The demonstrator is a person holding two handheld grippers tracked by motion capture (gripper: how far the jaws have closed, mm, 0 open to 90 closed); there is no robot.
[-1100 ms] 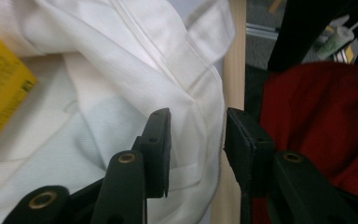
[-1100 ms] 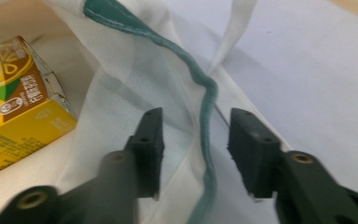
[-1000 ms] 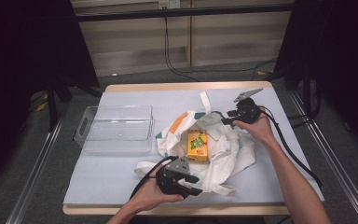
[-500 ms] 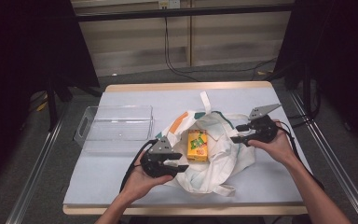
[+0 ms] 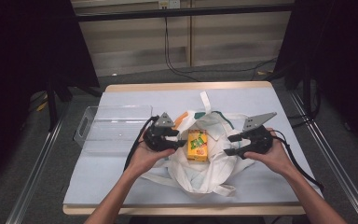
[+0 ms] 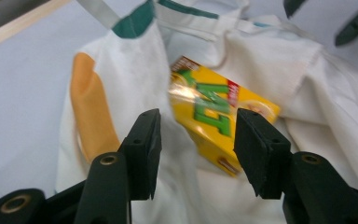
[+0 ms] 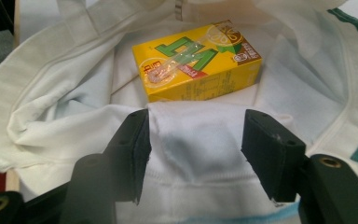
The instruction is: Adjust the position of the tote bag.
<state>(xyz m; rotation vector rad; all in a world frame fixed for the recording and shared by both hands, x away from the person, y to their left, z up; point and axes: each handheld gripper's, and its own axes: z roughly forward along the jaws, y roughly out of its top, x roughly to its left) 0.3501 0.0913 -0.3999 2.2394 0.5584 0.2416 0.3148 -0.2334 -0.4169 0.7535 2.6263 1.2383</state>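
Observation:
A yellow juice box (image 5: 198,145) lies flat in the open mouth of a white cloth tote bag (image 5: 205,170) at the table's middle. My left gripper (image 5: 179,140) sits at the bag's left side, pointing right at the box. Its jaws are open, with the box (image 6: 214,116) just beyond the tips (image 6: 196,135) and bag cloth (image 6: 135,60) below. My right gripper (image 5: 230,145) faces it from the bag's right side. Its jaws (image 7: 196,135) have just been opening and stand open, with a fold of bag cloth (image 7: 51,107) between them and the box (image 7: 196,60) ahead.
A clear plastic bin (image 5: 114,128) stands to the left of the bag, close behind my left hand. The bag's straps trail toward the far edge and the near edge of the table (image 5: 121,186).
My left gripper has moved from the bag's near edge up to its left side. My right gripper has come from the bag's far right corner toward me, to its right side.

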